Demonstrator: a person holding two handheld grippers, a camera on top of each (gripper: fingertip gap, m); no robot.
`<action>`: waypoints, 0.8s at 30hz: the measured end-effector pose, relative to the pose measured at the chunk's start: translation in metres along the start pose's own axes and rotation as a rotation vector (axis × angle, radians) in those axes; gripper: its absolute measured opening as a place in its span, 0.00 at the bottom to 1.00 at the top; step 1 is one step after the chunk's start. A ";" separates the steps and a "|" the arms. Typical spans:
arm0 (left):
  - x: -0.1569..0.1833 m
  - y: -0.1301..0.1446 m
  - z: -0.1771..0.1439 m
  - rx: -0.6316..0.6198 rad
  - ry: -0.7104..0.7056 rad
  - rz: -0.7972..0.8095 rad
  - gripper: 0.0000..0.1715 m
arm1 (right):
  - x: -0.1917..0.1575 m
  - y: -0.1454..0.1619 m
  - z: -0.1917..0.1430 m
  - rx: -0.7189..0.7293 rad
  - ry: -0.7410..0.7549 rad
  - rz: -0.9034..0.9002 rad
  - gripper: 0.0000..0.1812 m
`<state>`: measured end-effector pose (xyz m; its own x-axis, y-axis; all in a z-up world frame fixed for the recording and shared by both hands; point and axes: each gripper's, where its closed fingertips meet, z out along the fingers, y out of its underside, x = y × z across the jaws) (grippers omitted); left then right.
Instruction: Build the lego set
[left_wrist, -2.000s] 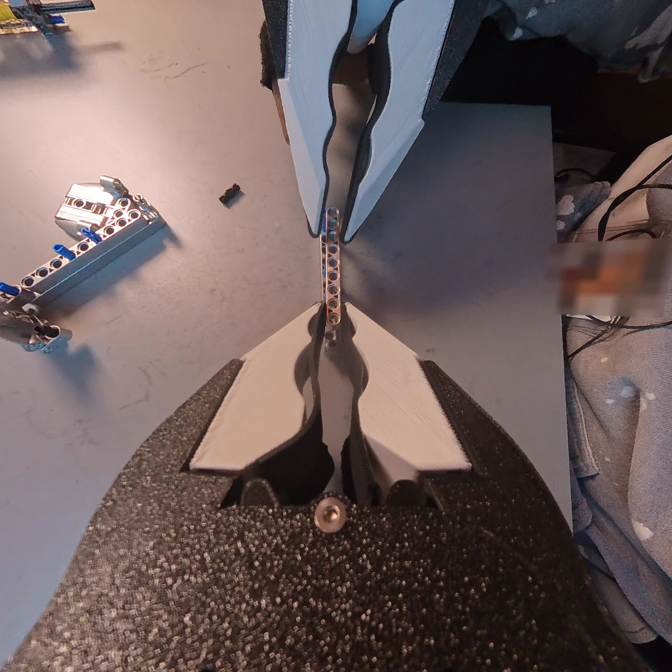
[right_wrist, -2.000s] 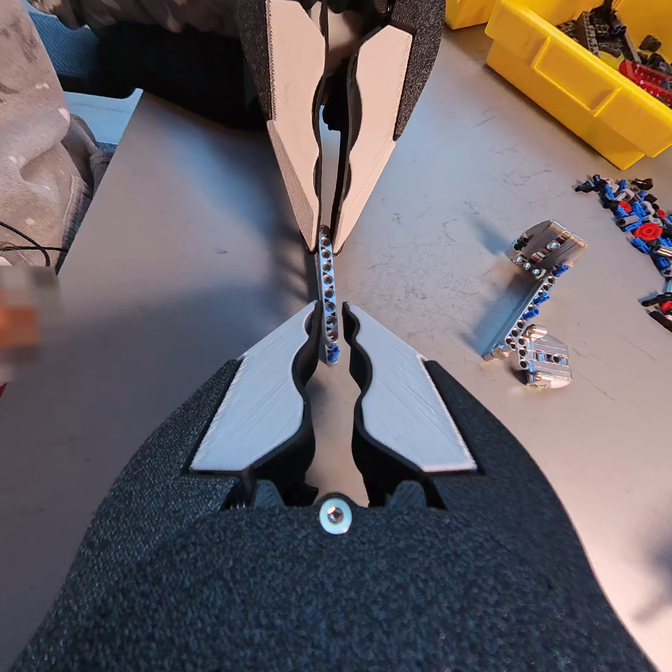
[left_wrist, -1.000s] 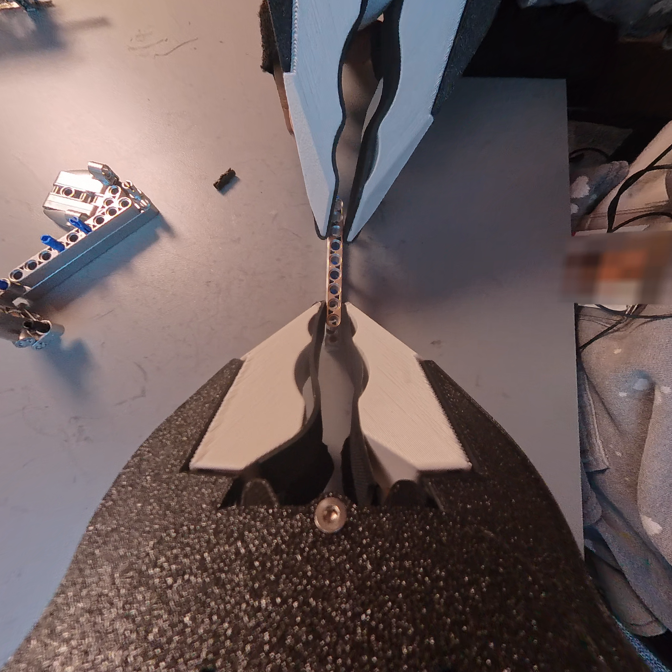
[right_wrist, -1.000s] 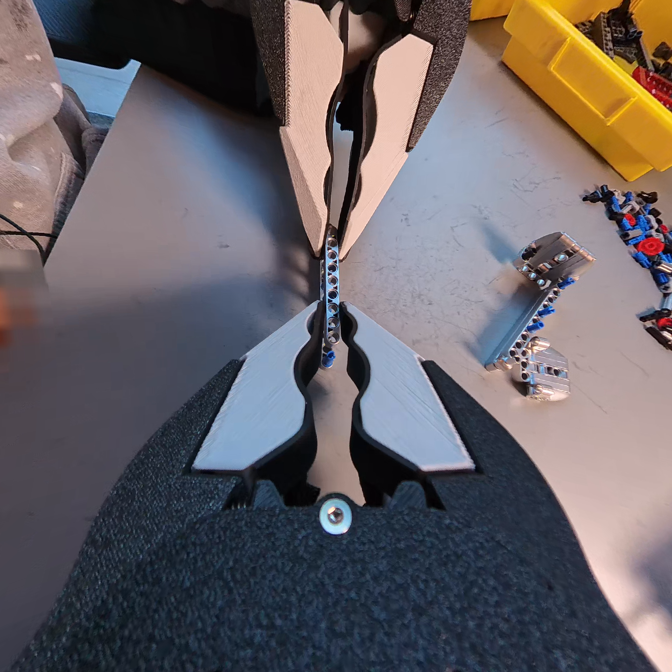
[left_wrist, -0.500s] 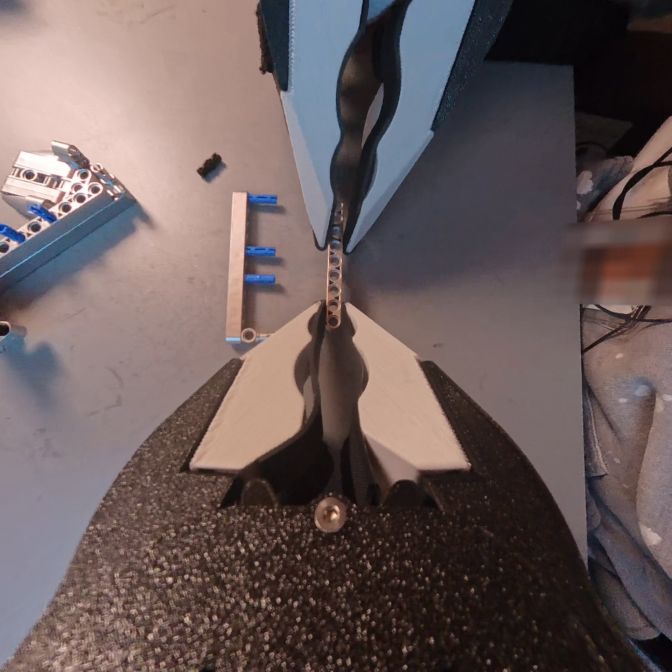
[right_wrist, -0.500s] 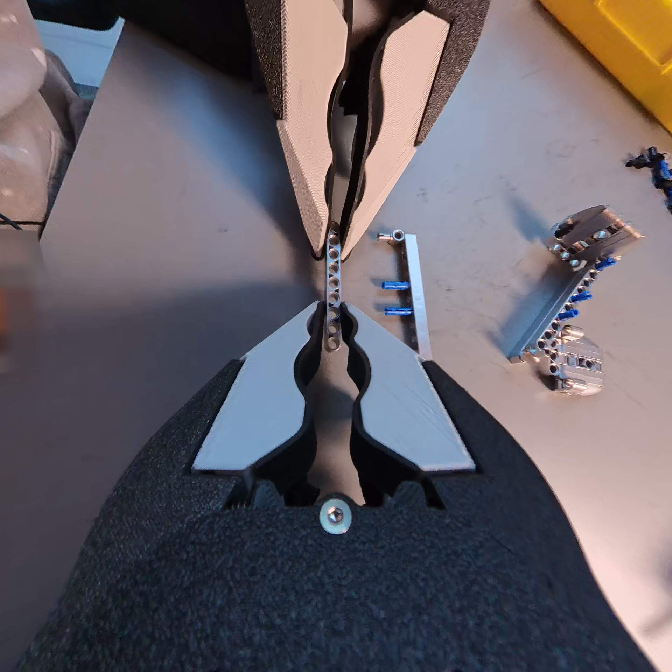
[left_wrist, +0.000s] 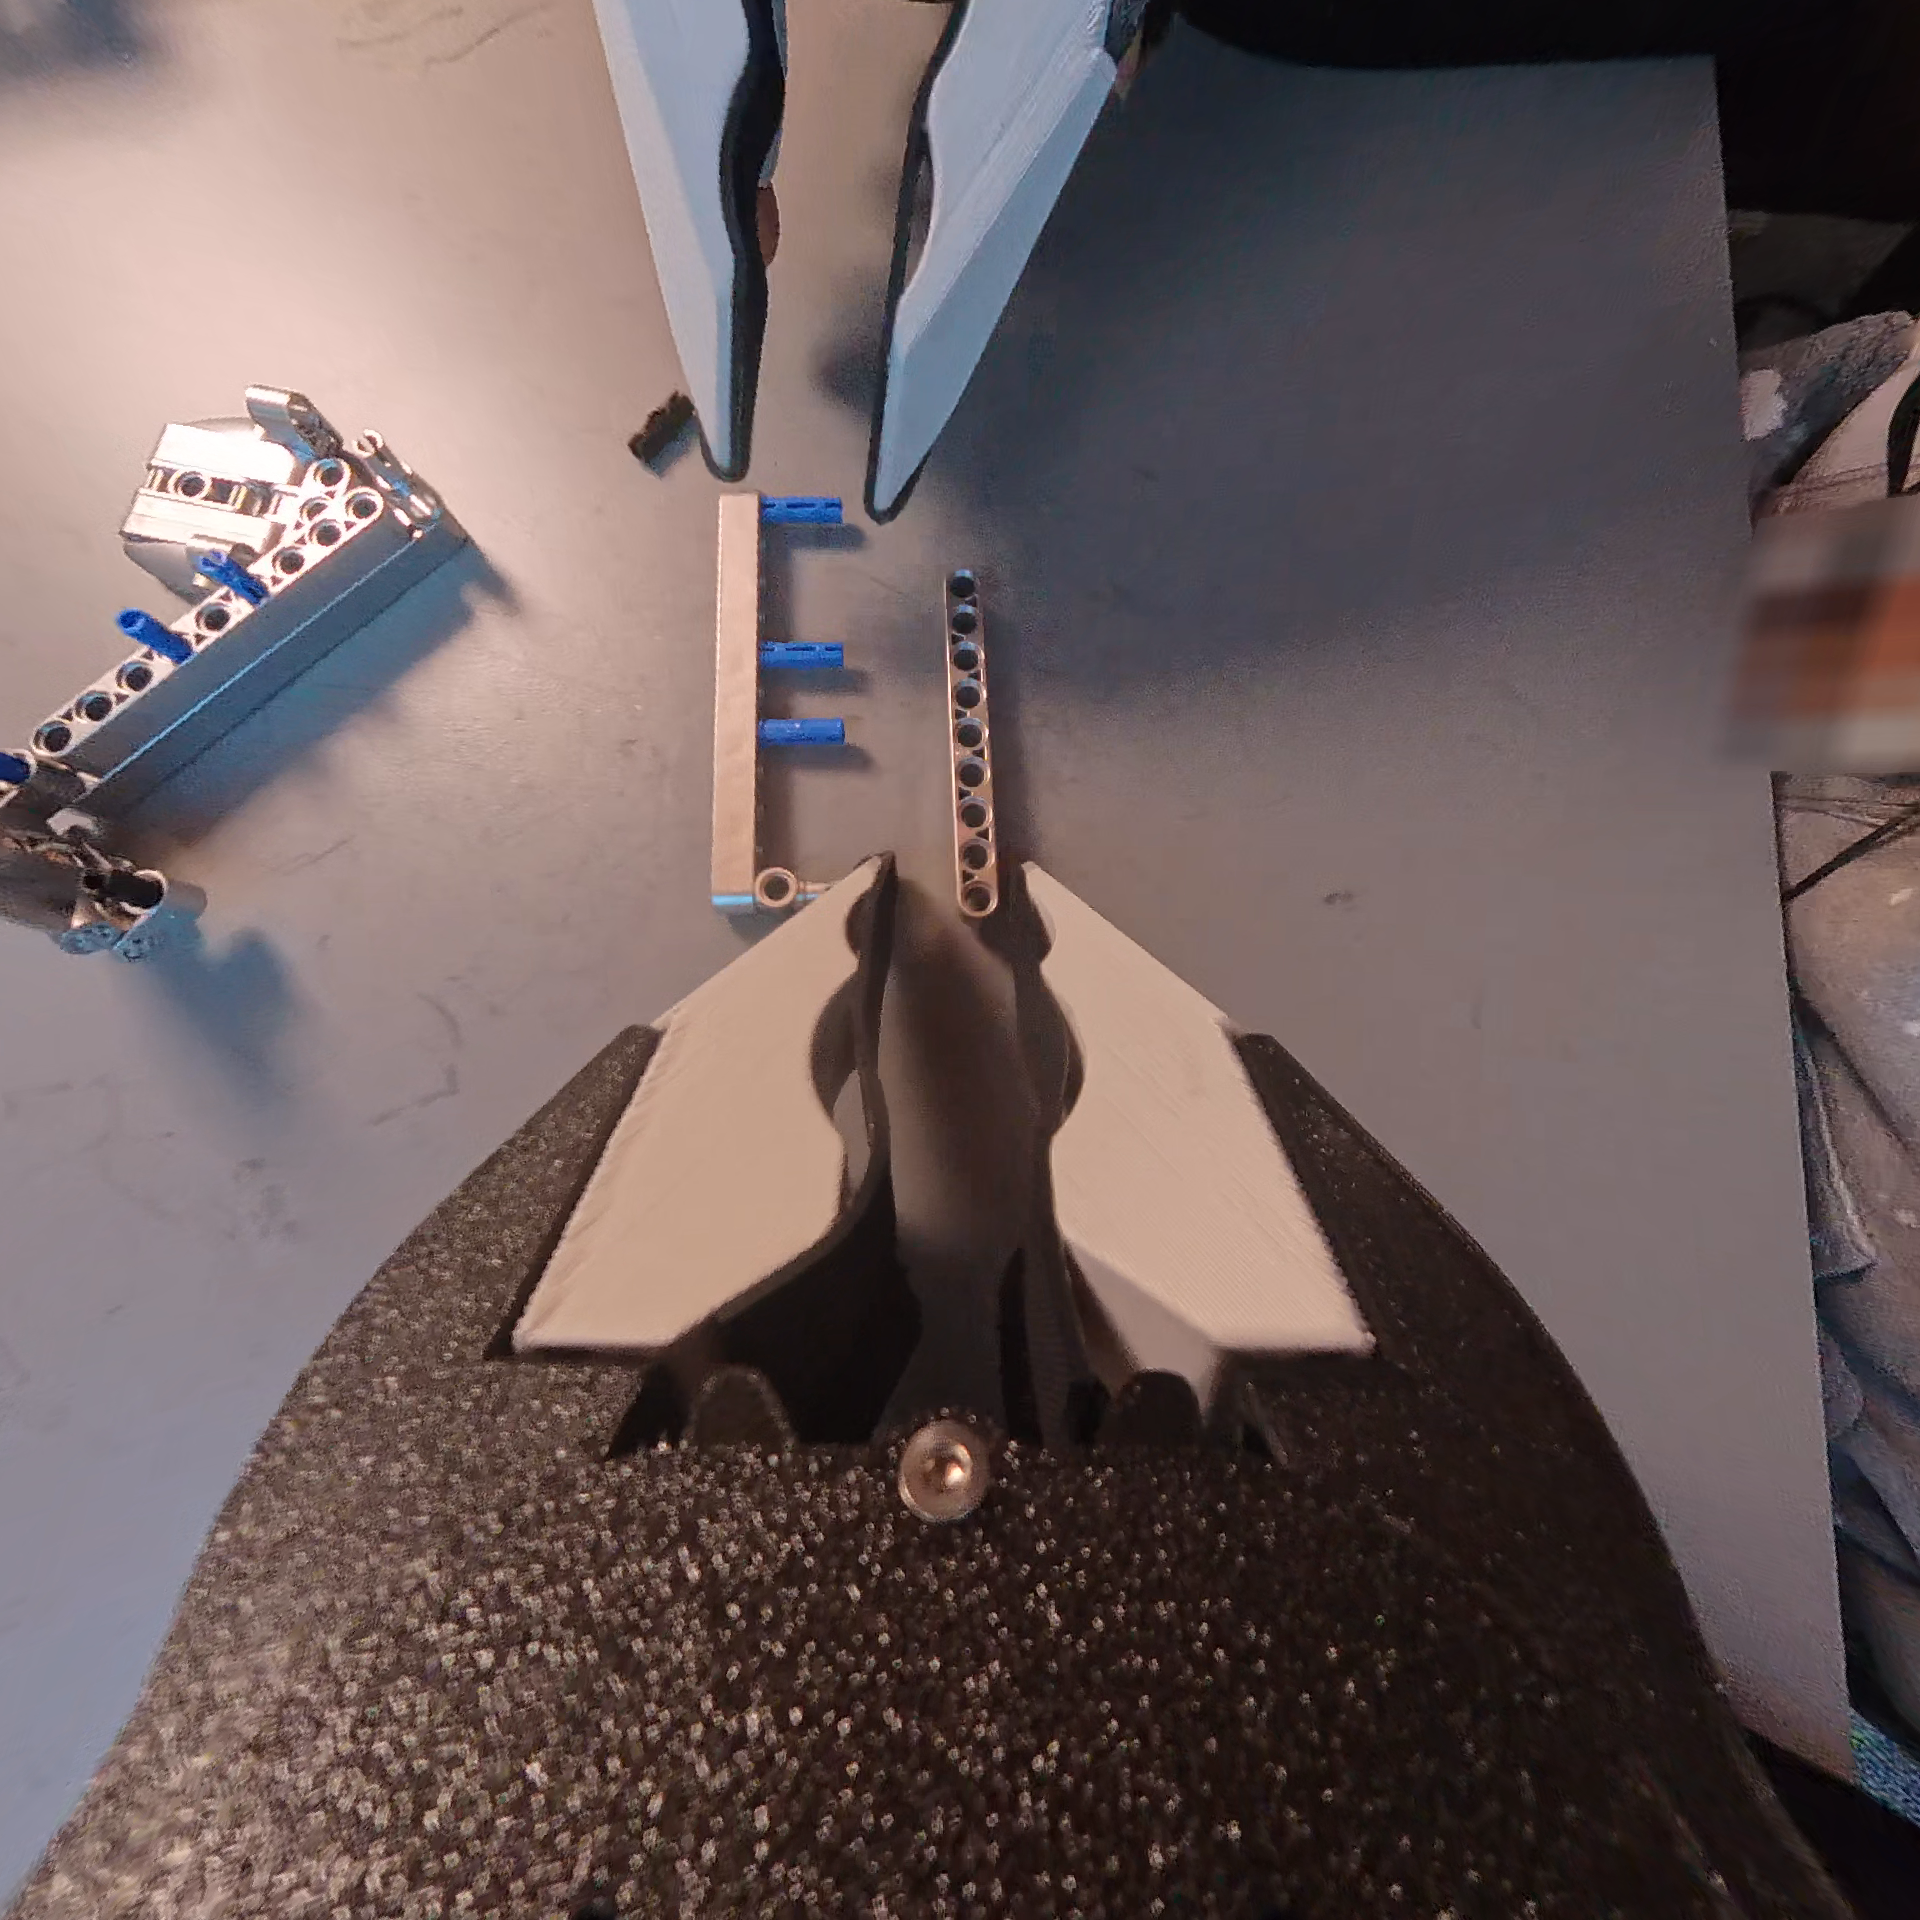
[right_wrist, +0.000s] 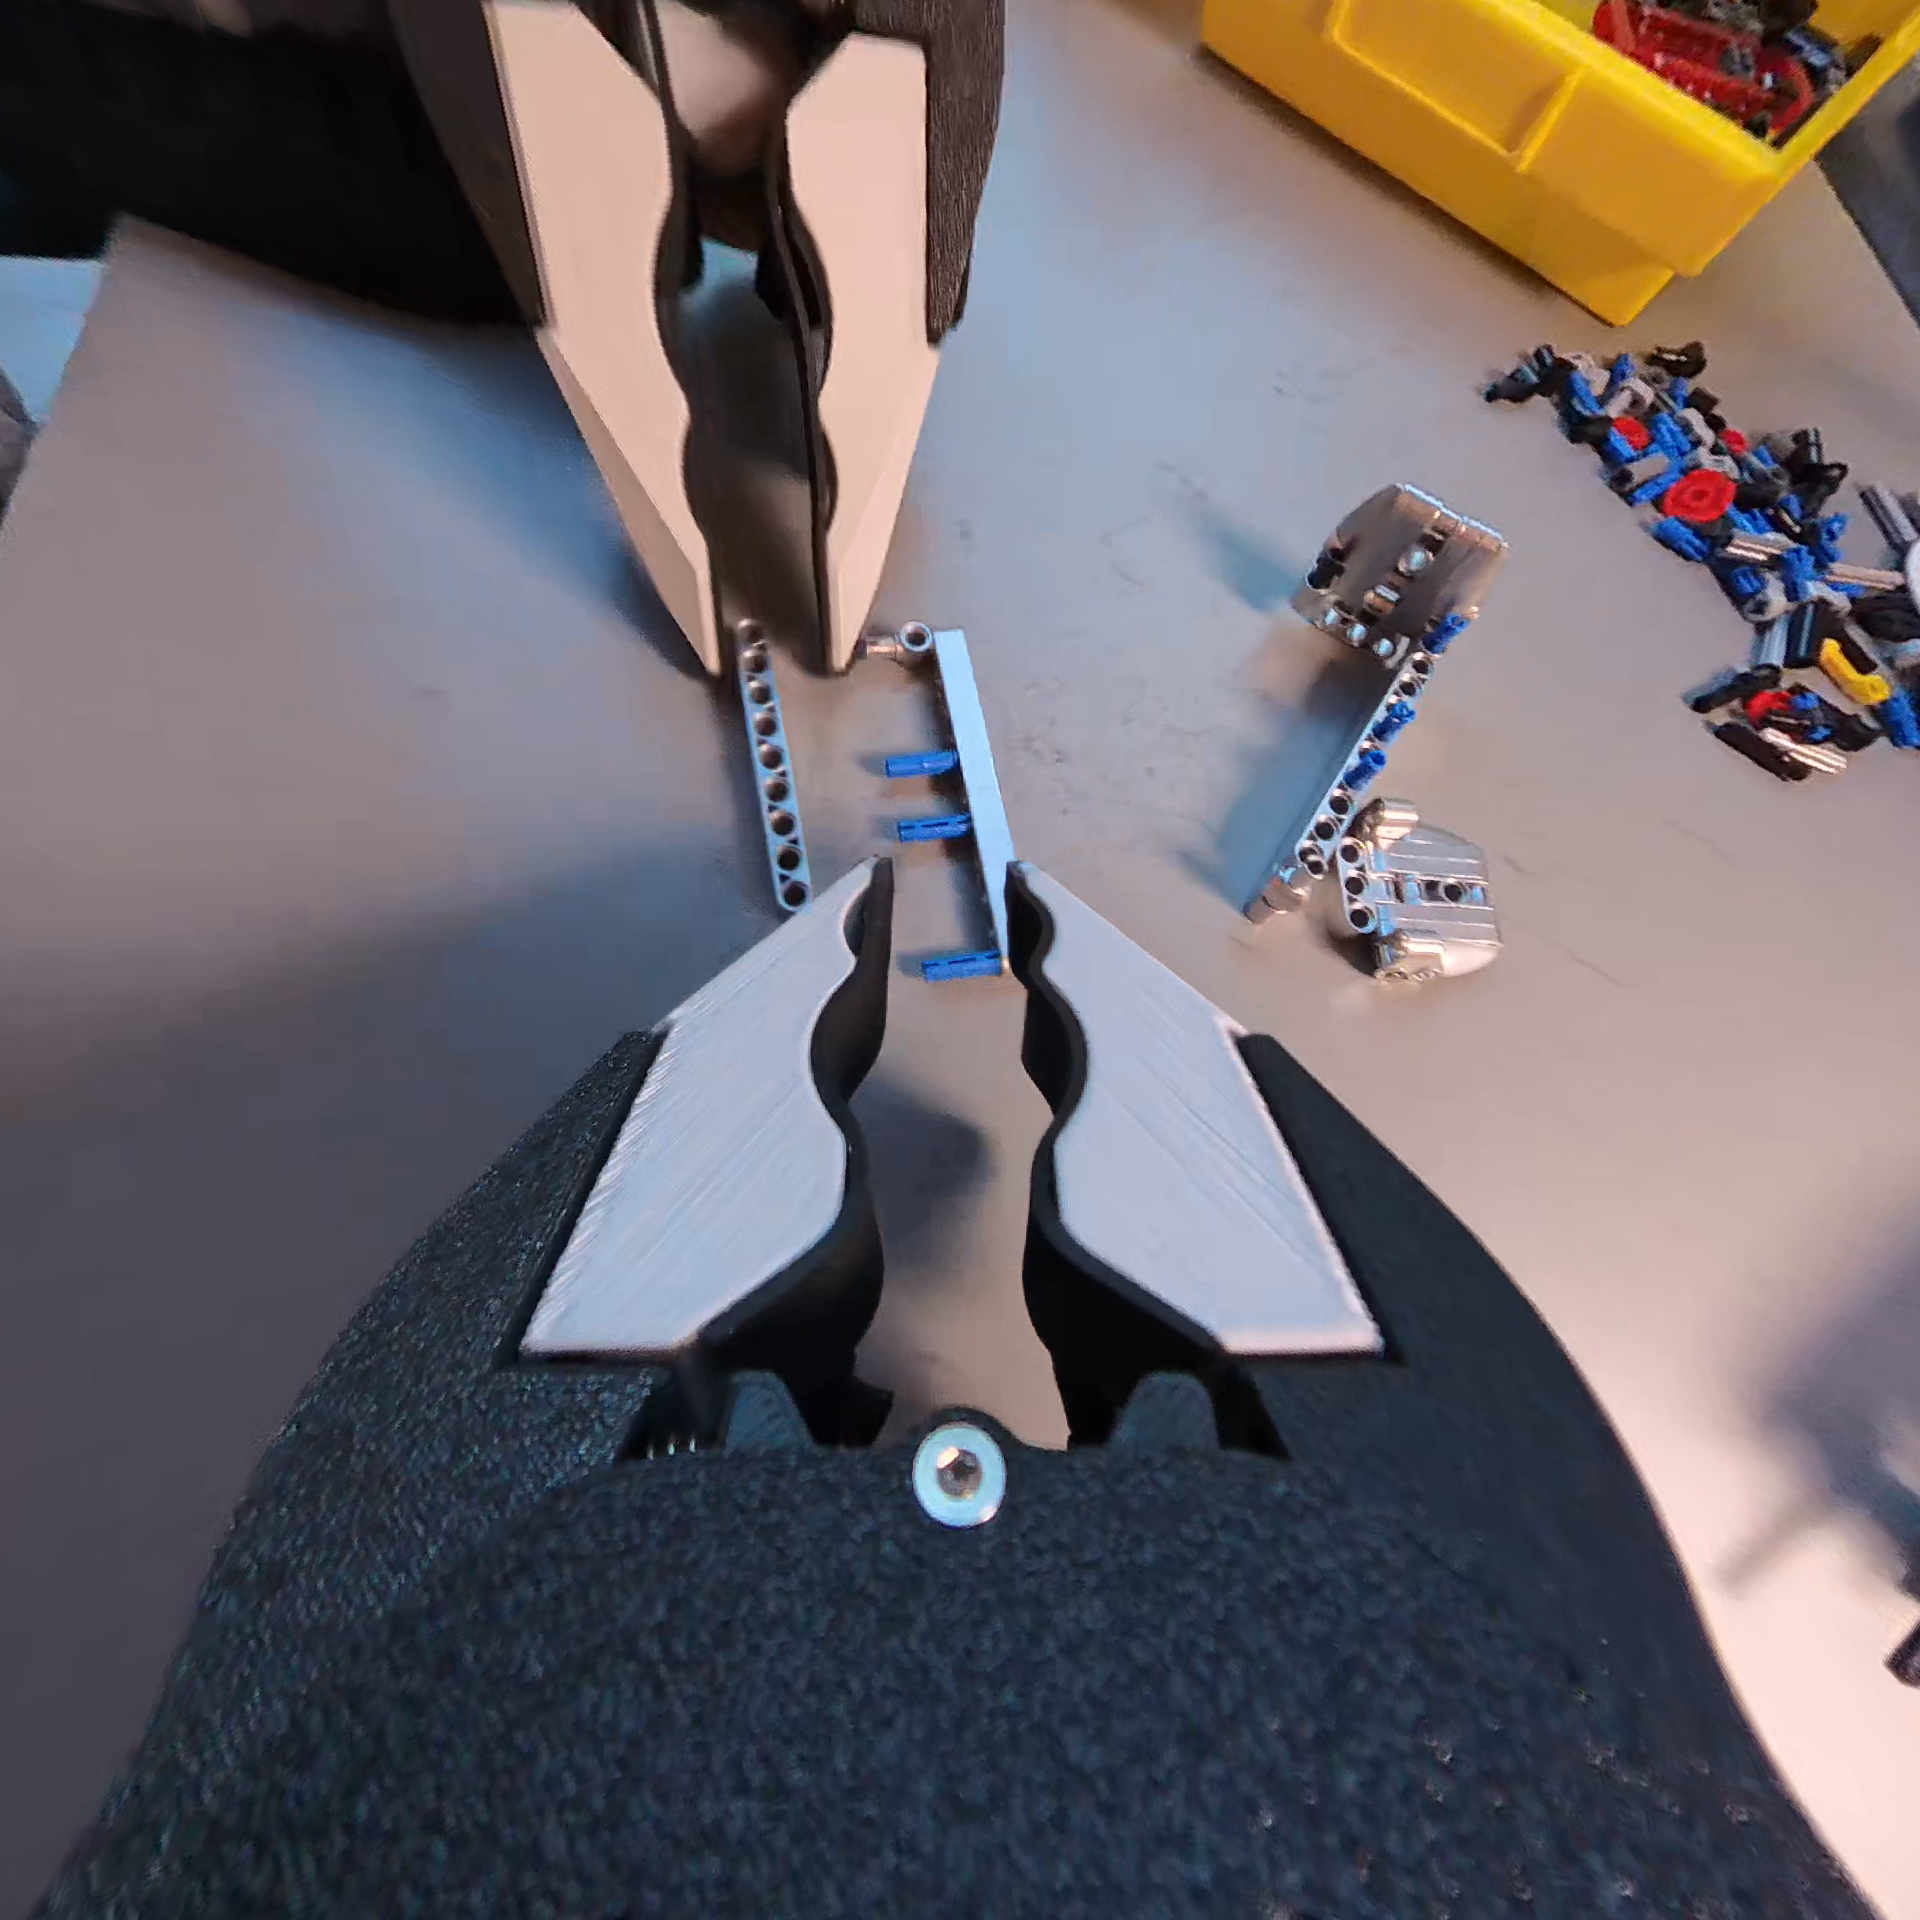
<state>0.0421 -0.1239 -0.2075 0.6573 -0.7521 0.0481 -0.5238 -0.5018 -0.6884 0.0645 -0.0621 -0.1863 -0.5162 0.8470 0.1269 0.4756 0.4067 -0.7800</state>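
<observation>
Left gripper (left_wrist: 954, 871) jaws narrowly parted, empty; thin grey holed strip (left_wrist: 970, 744) lies flat on the table (left_wrist: 1351, 520) just ahead of its tips, apparently untouched. Right gripper (right_wrist: 948, 871) jaws parted, empty, tips straddling the near end of a grey beam (right_wrist: 975, 774) with blue pins (right_wrist: 932, 828), strip just left. Well right: grey beam assembly (right_wrist: 1371, 727), loose parts pile (right_wrist: 1745, 499), yellow bin (right_wrist: 1558, 135).

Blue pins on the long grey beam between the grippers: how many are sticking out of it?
3, all on one side of the grey beam: one at its far end, two past its middle.
</observation>
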 end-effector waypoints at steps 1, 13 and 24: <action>-0.002 0.001 -0.004 0.013 0.010 -0.011 0.12 | 0.003 0.002 0.002 -0.015 0.011 -0.011 0.11; -0.036 -0.006 -0.015 0.117 -0.165 0.069 0.10 | 0.006 0.013 0.019 -0.212 -0.167 0.101 0.03; -0.026 -0.026 -0.021 0.197 -0.228 0.226 0.04 | -0.018 -0.019 0.000 -0.063 -0.736 0.802 0.03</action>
<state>0.0272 -0.1002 -0.1760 0.6527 -0.7086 -0.2680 -0.5695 -0.2257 -0.7904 0.0651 -0.0848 -0.1737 -0.3297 0.4696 -0.8190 0.8889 -0.1380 -0.4369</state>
